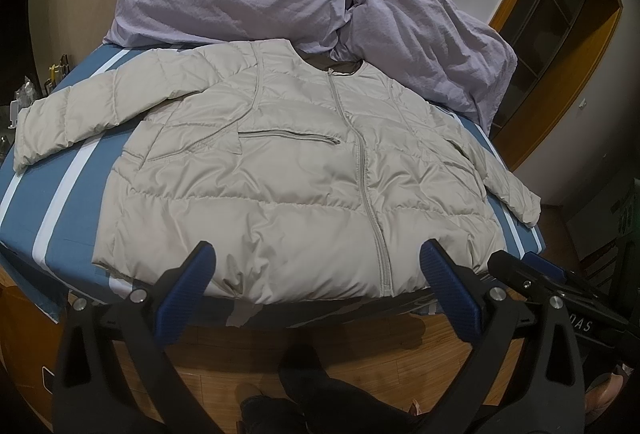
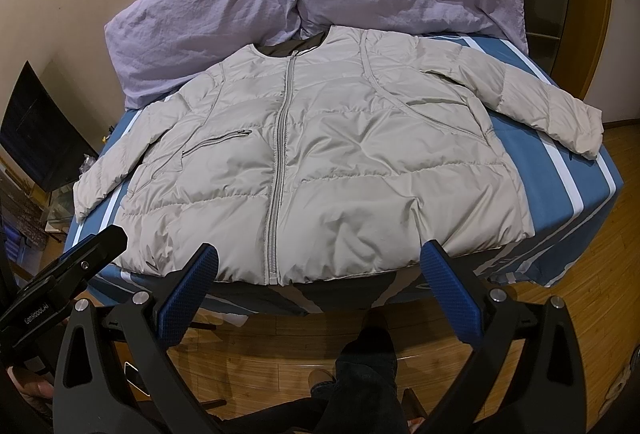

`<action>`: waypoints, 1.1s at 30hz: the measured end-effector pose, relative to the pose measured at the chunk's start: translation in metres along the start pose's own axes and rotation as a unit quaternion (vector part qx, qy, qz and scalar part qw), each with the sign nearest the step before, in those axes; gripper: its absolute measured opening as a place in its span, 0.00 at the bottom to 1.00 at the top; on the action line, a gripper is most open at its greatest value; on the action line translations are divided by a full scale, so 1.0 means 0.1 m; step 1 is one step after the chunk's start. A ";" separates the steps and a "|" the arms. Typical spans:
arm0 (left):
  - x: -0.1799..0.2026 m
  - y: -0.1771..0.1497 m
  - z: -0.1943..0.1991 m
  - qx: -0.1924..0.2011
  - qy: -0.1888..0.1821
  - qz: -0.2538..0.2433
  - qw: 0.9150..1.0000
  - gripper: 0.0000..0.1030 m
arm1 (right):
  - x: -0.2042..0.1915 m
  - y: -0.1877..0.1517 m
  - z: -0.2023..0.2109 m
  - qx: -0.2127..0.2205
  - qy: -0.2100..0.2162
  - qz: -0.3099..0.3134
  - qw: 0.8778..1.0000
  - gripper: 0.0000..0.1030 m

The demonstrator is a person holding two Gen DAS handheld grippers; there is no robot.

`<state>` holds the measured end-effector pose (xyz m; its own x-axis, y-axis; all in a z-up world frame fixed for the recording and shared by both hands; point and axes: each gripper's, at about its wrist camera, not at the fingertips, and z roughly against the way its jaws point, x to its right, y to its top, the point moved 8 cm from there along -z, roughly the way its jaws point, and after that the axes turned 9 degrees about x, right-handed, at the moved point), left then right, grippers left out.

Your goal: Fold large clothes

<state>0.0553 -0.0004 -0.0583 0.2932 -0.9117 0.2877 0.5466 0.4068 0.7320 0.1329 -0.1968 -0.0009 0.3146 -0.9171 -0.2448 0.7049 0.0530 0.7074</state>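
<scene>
Jacket (image 1: 288,170), puffy, light and slippery by the look of it, lies zipped and flat on the bed (image 1: 56,202); left gripper (image 1: 316,270) hovers over its hem, jaws wide and empty. From the right wrist, right gripper (image 2: 320,270) likewise gapes empty above the hem; grab sleeve cuffs or hem corners
</scene>
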 end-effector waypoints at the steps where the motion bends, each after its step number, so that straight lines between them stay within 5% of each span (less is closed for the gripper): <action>1: 0.00 0.00 0.00 0.000 0.000 0.000 1.000 0.98 | 0.00 0.00 0.00 0.000 0.000 0.000 1.000 0.99; 33: -0.03 -0.02 -0.12 -0.009 0.000 0.005 1.000 0.98 | 0.08 0.07 -0.08 0.002 -0.001 -0.010 1.000 0.99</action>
<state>0.0629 0.0019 -0.0677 0.2994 -0.9076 0.2943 0.5583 0.4168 0.7174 0.1459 -0.2007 -0.0031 0.2994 -0.9186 -0.2578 0.7079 0.0327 0.7056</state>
